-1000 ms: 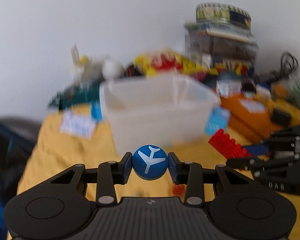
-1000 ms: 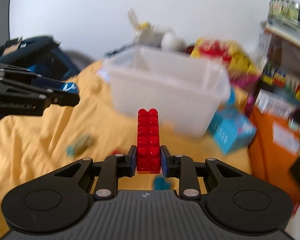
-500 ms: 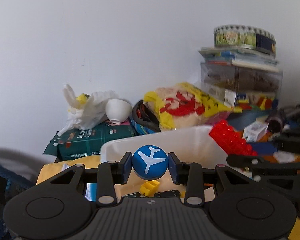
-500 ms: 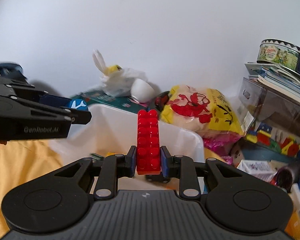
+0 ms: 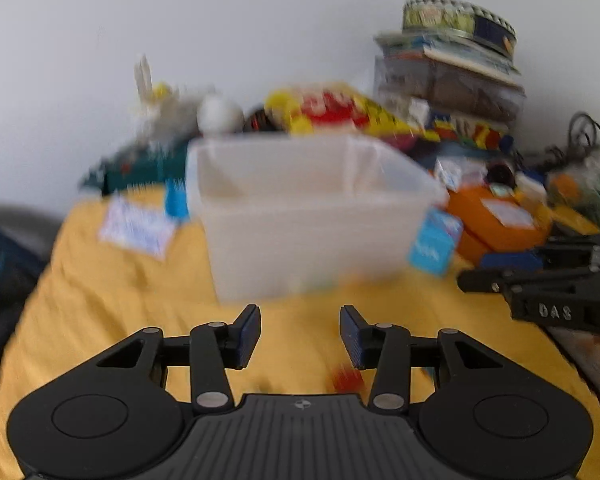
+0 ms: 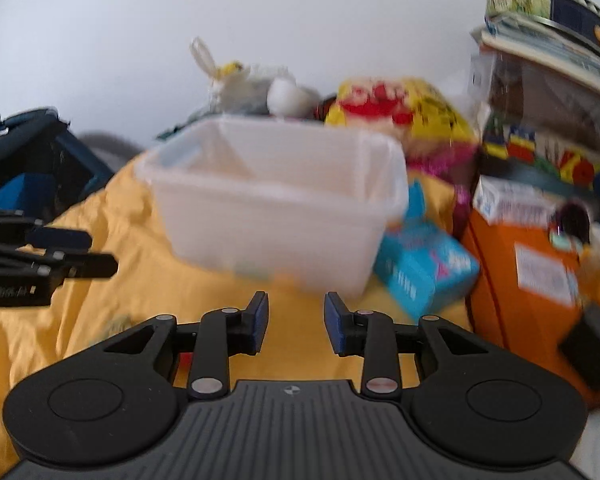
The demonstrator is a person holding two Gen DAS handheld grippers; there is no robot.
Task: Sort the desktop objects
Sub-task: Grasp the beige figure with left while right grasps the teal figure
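A translucent white plastic bin [image 5: 312, 216] stands on the yellow cloth [image 5: 112, 288]; it also shows in the right wrist view [image 6: 276, 208]. My left gripper [image 5: 299, 334] is open and empty, a little in front of the bin. My right gripper [image 6: 296, 326] is open and empty, also in front of the bin. The right gripper shows from the side in the left wrist view [image 5: 540, 292], and the left gripper in the right wrist view [image 6: 48, 264]. A small red piece [image 5: 346, 378] lies on the cloth under my left gripper. The frames are blurred.
Behind the bin lie a yellow and red bag [image 6: 400, 108] and a white bundle [image 6: 256, 84]. At the right are a light blue box [image 6: 424, 268], an orange box [image 6: 528, 280] and a stack topped by a round tin [image 6: 548, 4]. A dark bag [image 6: 32, 160] is at the left.
Both grippers have opened: the blue ball has left the left one and the red brick the right one. Both have pulled back and down from over the bin.
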